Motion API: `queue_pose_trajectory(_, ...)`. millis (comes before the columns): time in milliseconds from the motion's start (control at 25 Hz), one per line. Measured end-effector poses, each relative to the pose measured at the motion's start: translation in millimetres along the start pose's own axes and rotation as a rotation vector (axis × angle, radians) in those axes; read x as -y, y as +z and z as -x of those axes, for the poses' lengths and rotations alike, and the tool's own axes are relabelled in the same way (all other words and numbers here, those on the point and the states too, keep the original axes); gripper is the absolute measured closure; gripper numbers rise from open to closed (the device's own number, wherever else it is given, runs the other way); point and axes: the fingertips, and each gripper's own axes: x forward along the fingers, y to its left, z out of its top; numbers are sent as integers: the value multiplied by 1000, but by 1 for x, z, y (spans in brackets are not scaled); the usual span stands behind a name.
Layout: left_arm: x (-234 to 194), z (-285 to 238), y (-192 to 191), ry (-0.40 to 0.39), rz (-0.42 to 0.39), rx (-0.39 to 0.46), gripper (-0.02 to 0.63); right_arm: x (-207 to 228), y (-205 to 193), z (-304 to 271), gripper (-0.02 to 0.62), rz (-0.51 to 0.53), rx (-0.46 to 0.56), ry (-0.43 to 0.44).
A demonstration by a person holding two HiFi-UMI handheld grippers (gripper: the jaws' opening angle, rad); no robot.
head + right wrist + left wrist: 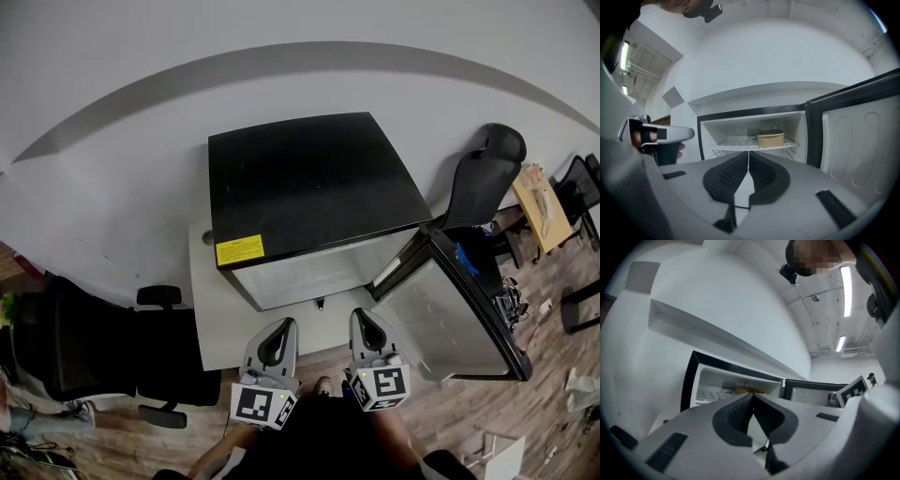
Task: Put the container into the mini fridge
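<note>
The mini fridge [309,192] has a black top and stands on a low white base, its door [459,314] swung open to the right. In the right gripper view a tan lidded container [770,138] sits on the wire shelf [736,144] inside the fridge. Only its top edge [749,390] shows in the left gripper view. My left gripper [284,323] and right gripper [364,315] hover side by side in front of the opening, apart from the fridge. Both are shut, the left [752,395] and the right [748,153] each with nothing between the pads.
A black office chair [84,356] stands at the left and another [483,183] behind the open door. The white base [220,319] juts out in front of the fridge. A wooden board [544,206] and clutter lie at the right. A white wall runs behind.
</note>
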Motion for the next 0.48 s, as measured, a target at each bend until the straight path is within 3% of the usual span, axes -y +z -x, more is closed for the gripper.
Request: queue_pose_trajectory(480, 3, 4, 3, 3, 9, 16, 598, -3, 6, 5, 575, -6, 19, 8)
